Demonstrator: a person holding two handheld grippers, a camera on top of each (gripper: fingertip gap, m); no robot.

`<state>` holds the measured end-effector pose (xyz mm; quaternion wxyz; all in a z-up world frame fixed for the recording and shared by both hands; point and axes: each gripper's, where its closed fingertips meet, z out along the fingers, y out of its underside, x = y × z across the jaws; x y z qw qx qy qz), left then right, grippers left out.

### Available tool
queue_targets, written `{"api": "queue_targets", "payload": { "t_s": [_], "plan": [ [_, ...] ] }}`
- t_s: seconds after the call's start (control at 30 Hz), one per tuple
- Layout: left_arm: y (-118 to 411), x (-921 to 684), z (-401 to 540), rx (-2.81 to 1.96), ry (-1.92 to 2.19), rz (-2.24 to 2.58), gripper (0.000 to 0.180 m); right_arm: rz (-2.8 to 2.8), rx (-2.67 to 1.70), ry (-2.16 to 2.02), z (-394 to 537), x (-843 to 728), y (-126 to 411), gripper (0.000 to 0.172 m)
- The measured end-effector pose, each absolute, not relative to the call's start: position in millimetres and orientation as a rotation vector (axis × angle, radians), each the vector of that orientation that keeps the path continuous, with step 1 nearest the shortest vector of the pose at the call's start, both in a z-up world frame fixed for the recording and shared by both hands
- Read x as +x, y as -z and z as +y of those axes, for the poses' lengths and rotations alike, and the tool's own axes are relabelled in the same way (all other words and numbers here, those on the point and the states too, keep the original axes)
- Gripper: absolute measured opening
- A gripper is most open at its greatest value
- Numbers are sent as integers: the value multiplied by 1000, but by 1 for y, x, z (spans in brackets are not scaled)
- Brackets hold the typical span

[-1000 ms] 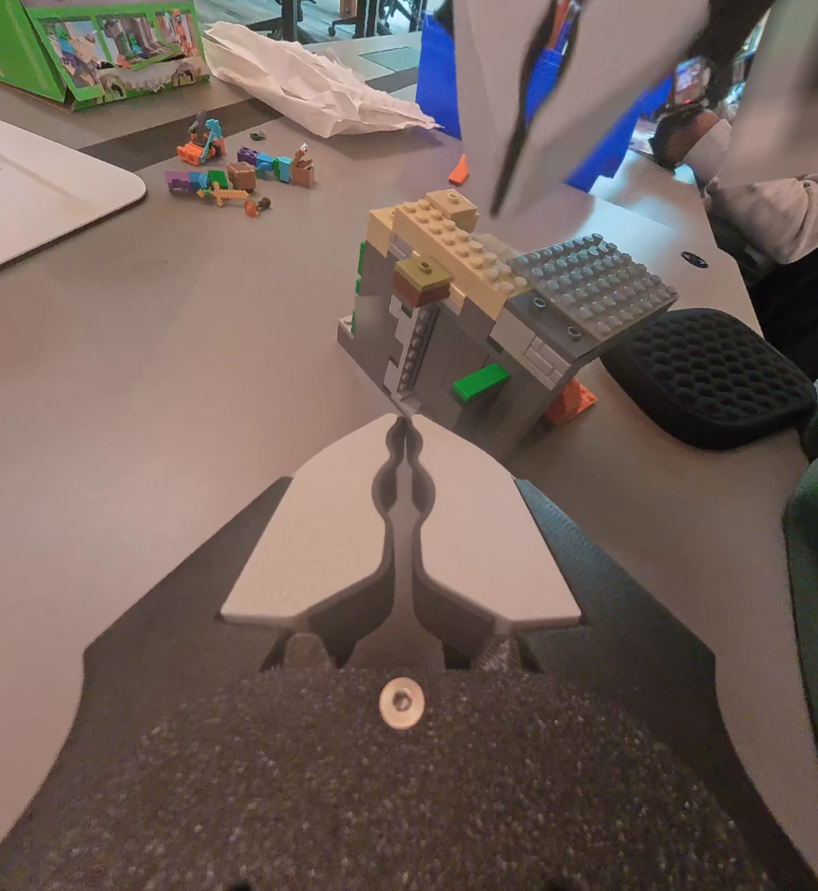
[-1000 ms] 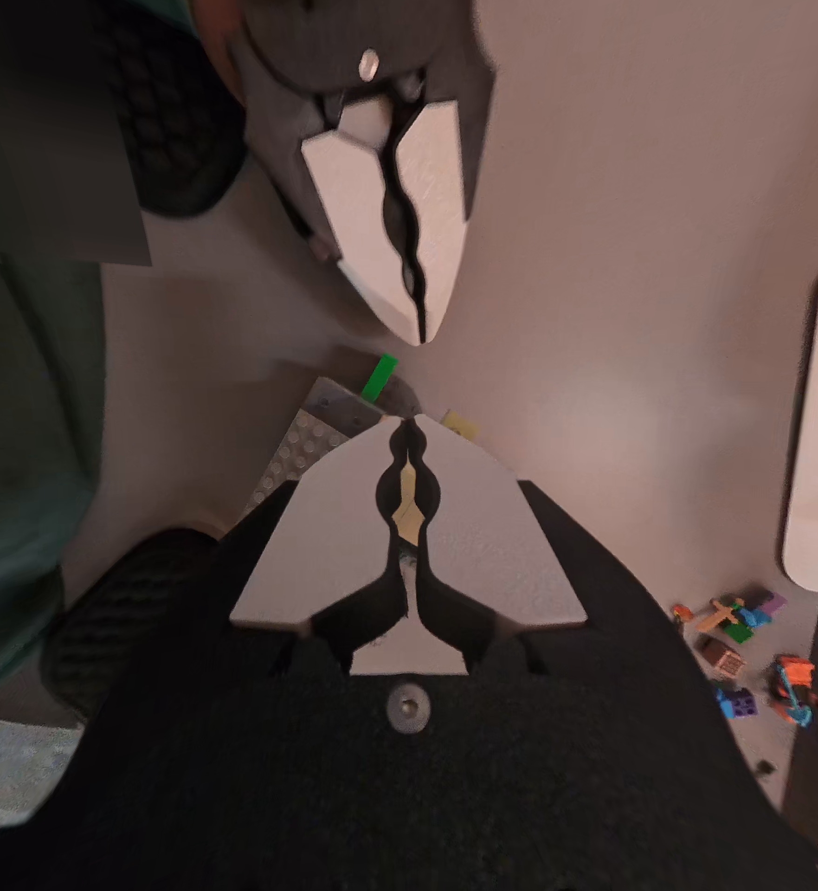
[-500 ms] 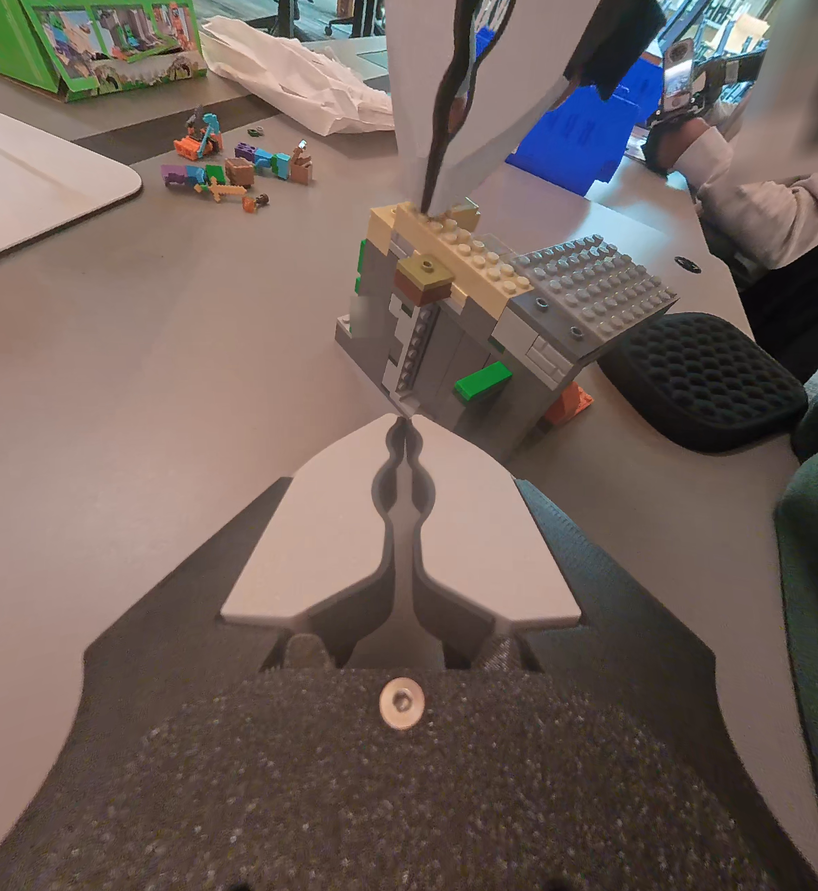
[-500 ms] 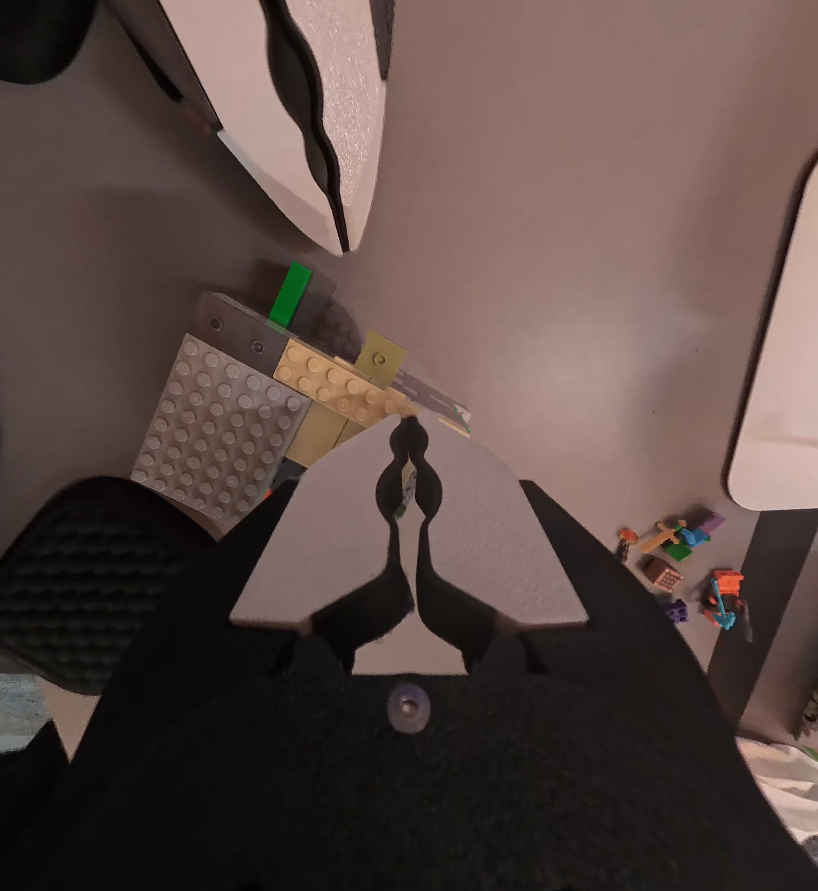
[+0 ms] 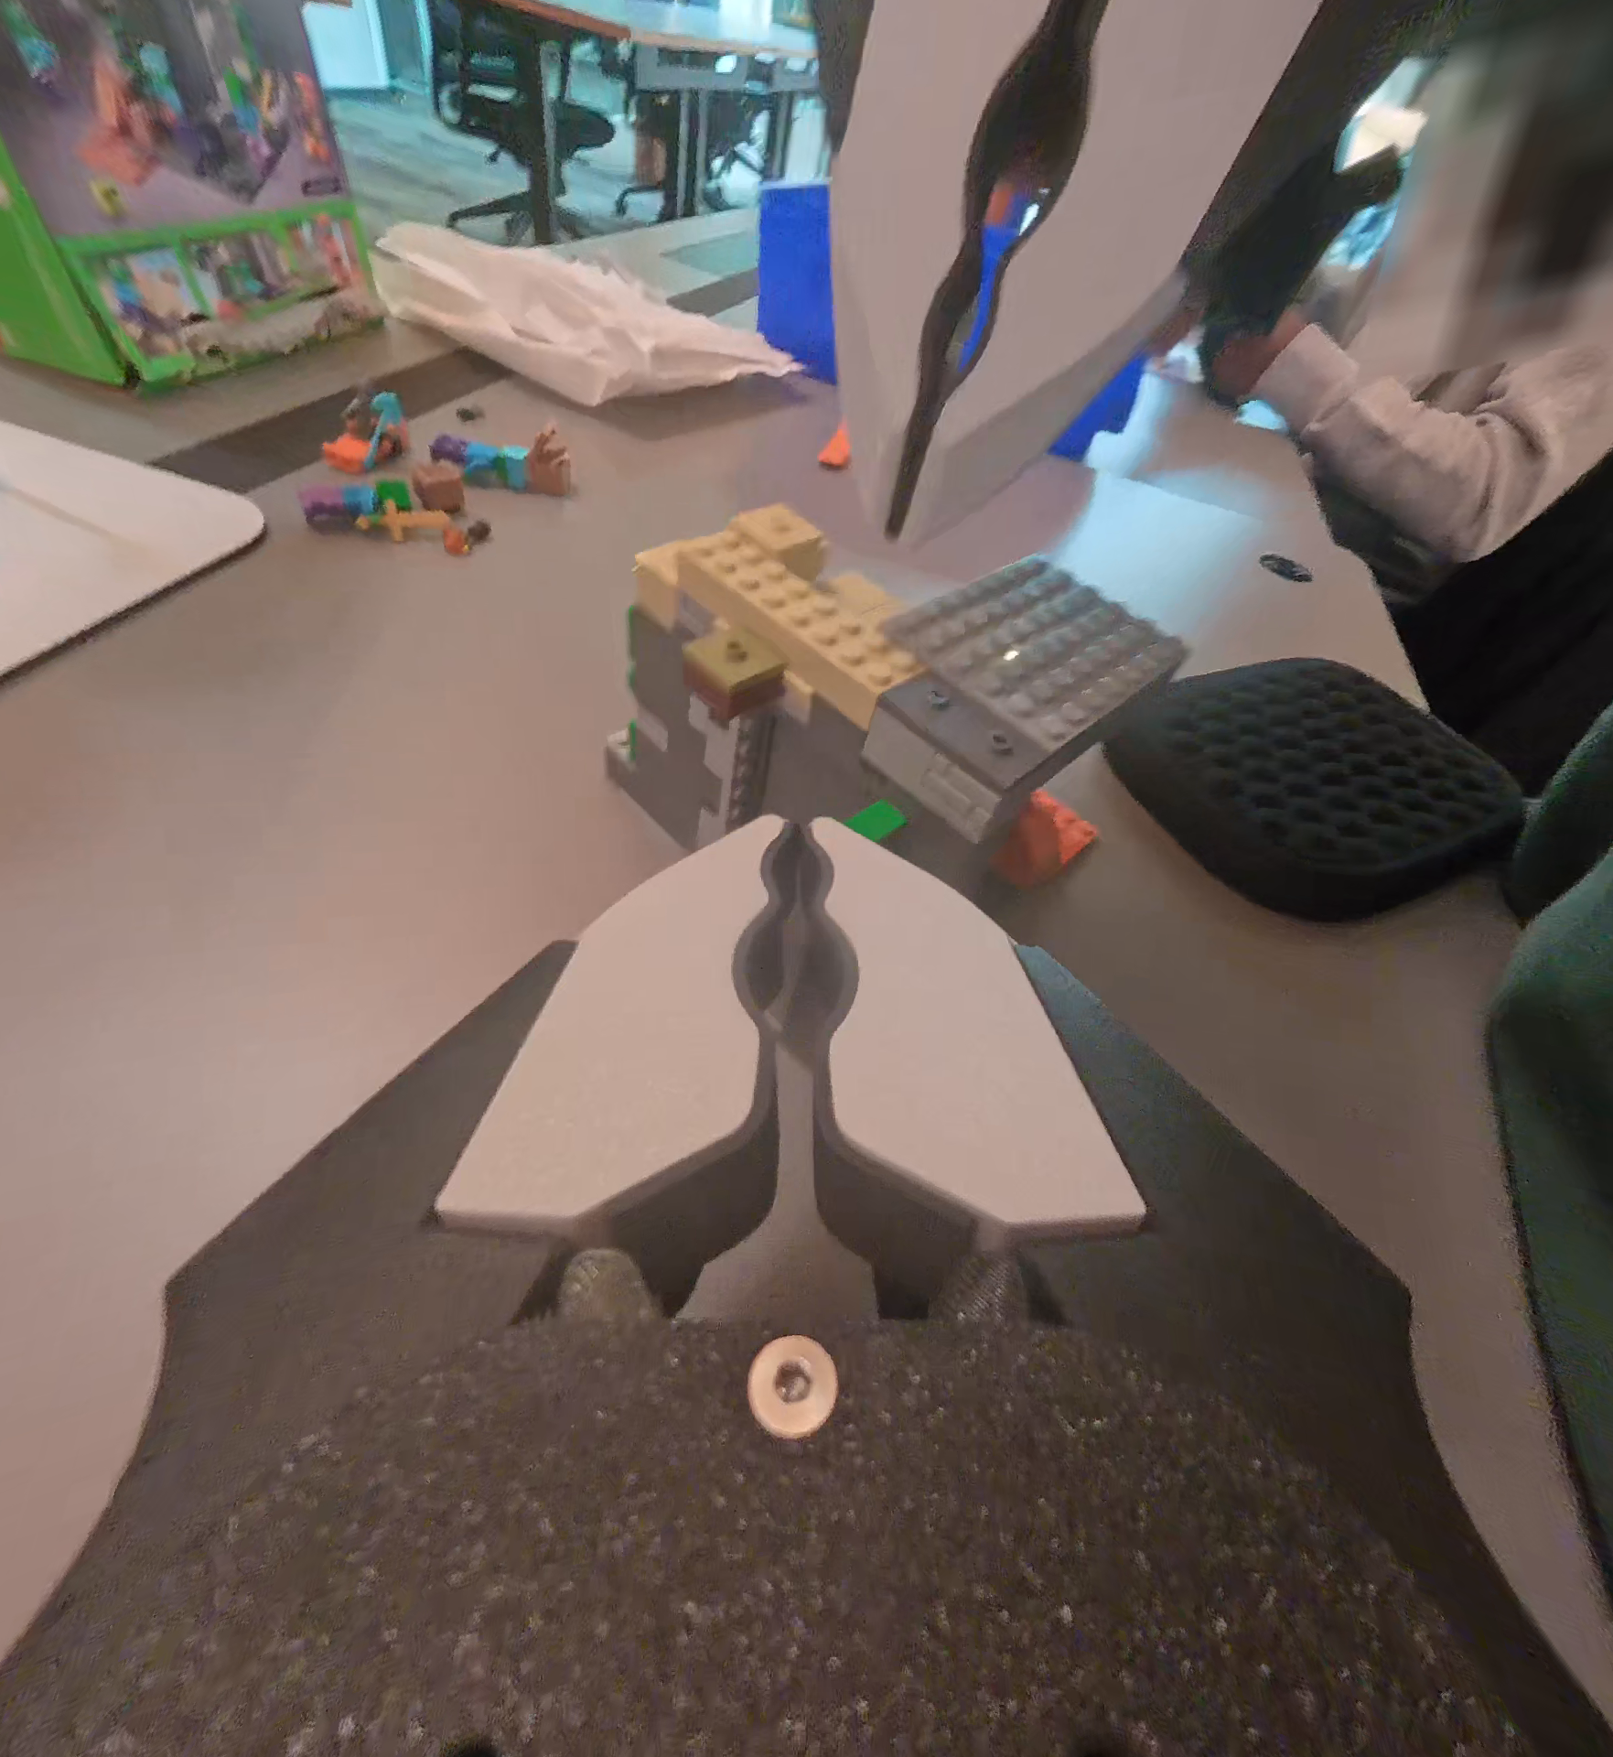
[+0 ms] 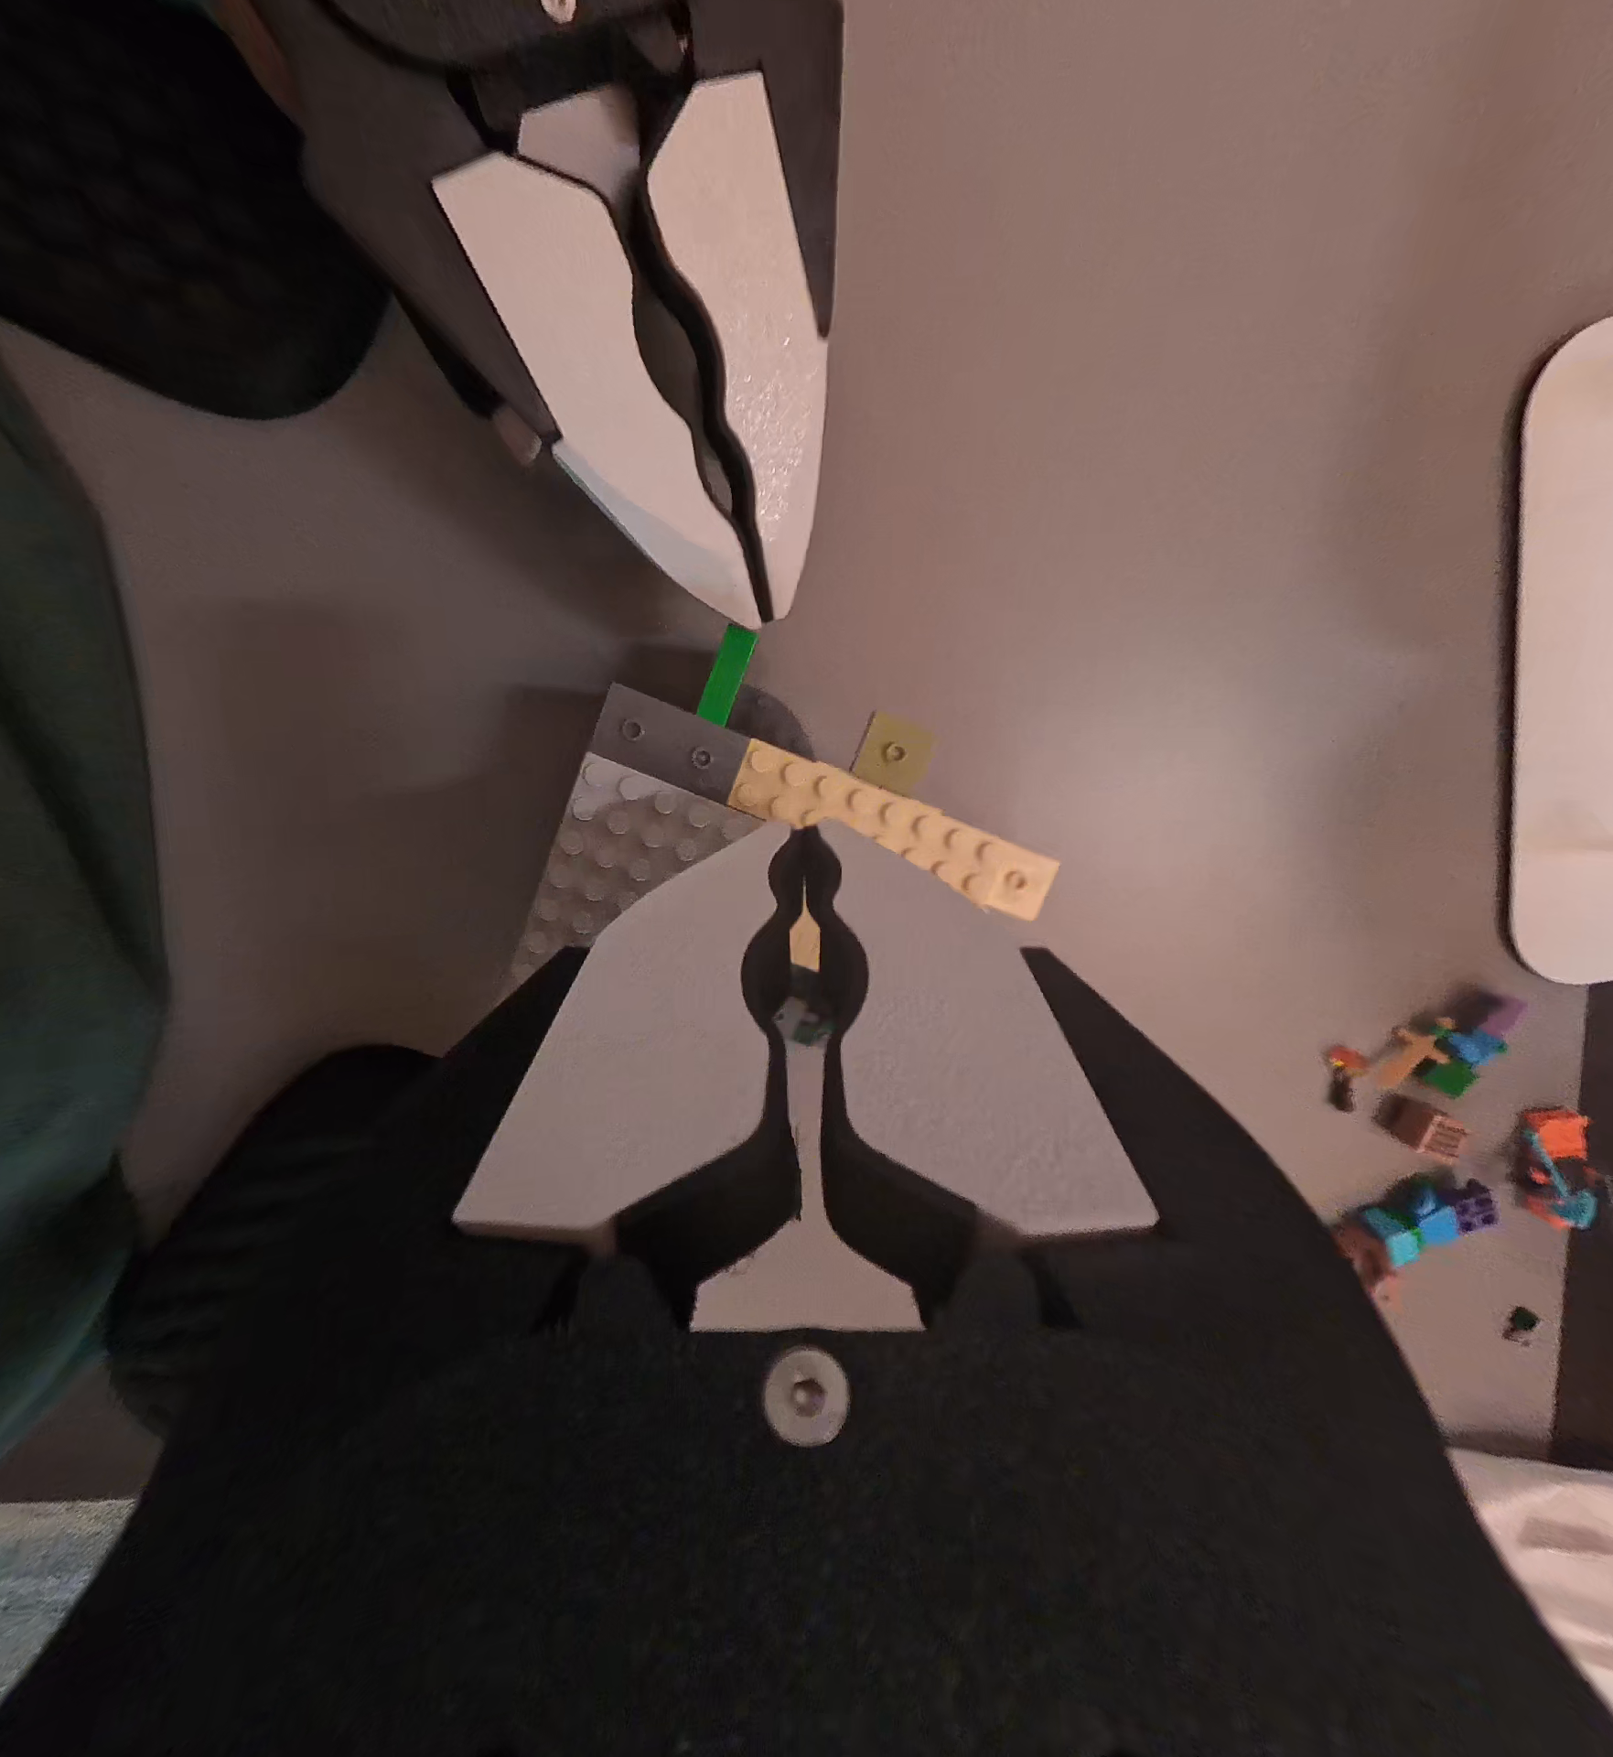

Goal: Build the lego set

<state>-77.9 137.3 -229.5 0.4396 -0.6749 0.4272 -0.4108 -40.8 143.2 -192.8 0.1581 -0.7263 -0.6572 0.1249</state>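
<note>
On the grey desk in front of me stands a toy brick building, grey-walled, topped by a tan studded plate with a grey studded plate hinged up beside it. My left gripper sits low, just short of the building's near wall, close to a green tile that sticks out of it; its jaws are closed tip to tip with nothing between them. My right gripper hangs above the building, pointing down just over the tan plate, and from the left wrist view its tips stand clear of the studs, jaws likewise drawn together and bare. An orange slope brick lies at the building's right foot, next to a black honeycomb pad. Farther off to the left lie a scatter of small coloured bricks and figures, a white tray, crumpled white paper and a green toy box.
</note>
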Motion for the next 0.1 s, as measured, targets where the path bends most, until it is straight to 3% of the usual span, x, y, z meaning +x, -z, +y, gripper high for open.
{"api": "queue_targets", "payload": {
  "t_s": [0.03,0.1],
  "plan": [
    [225,-75,133,-1655,1040,1066,0,-1867,-2091,-354,139,-40,196,0],
    [222,-74,131,-1636,1010,1078,0,-1834,-2115,-378,135,-42,201,0]
  ]
}}
